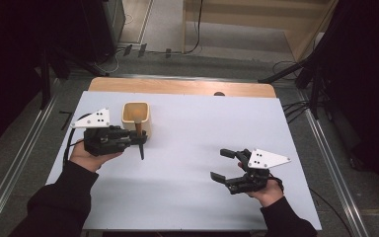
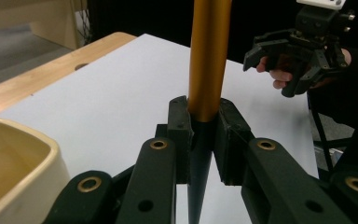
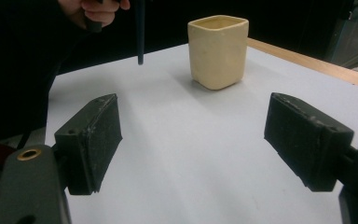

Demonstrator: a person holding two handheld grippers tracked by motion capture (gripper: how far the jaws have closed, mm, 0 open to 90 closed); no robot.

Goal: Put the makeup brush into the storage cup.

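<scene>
White table sheet [image 1: 192, 148] is lying bare across its middle and far right; a gripper is finding open passage there. Cream square cup [image 1: 136, 118] is standing at the left, blocking that corner. Left gripper [image 1: 139, 139] is sitting just beside the cup's near wall, holding an orange-and-black tool [image 1: 140, 136] upright across the gap in front of it. Right gripper [image 1: 222, 164] is hovering with jaws spread wide, well apart from the cup, with bare sheet lying between them
</scene>
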